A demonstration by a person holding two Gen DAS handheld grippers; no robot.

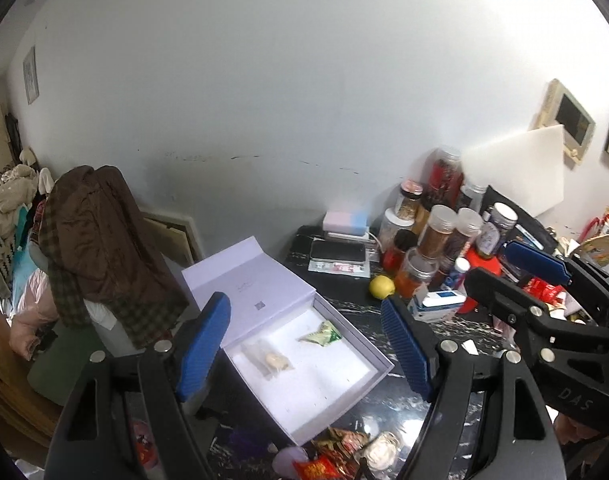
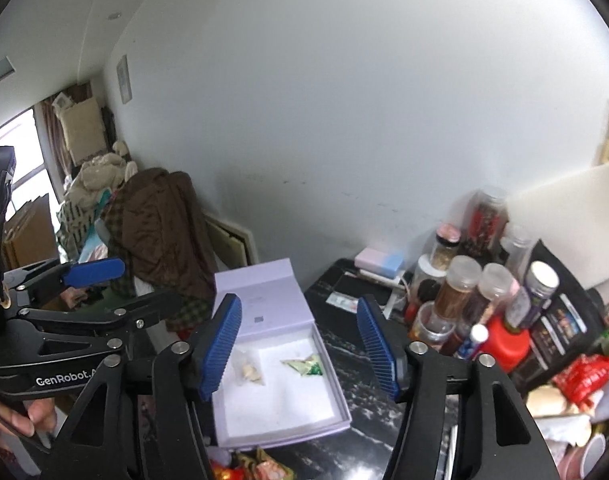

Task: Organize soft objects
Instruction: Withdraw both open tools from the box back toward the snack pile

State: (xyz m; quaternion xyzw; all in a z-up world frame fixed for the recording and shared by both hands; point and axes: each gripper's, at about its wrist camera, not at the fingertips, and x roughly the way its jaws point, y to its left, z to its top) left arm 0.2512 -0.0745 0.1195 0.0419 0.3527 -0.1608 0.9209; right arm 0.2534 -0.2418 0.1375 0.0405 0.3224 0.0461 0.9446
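Left wrist view: two packets (image 1: 296, 346) lie in the box (image 1: 344, 384) at centre; snacks (image 1: 336, 456) wait at bottom edge; left gripper (image 1: 304, 344) and right gripper (image 2: 300, 346) both spread, empty.

Both my claws hang raised and tilted downward. Left black claw with ribbed blue pads (image 1: 306, 344): jaws apart, nothing between them. Right black claw with ribbed blue pads (image 2: 300, 350): jaws likewise apart and empty. A bare hand (image 2: 32, 418) grips the left handle.

Box (image 1: 340, 396) pale lilac, white inside; wrapper (image 1: 322, 335) green-white; jacket (image 1: 104, 248) brown, checked lining; table (image 1: 456, 332) black, white-veined (marble look); lemon (image 1: 381, 287) yellow; gripper pads (image 1: 203, 348) blue, ribbed.
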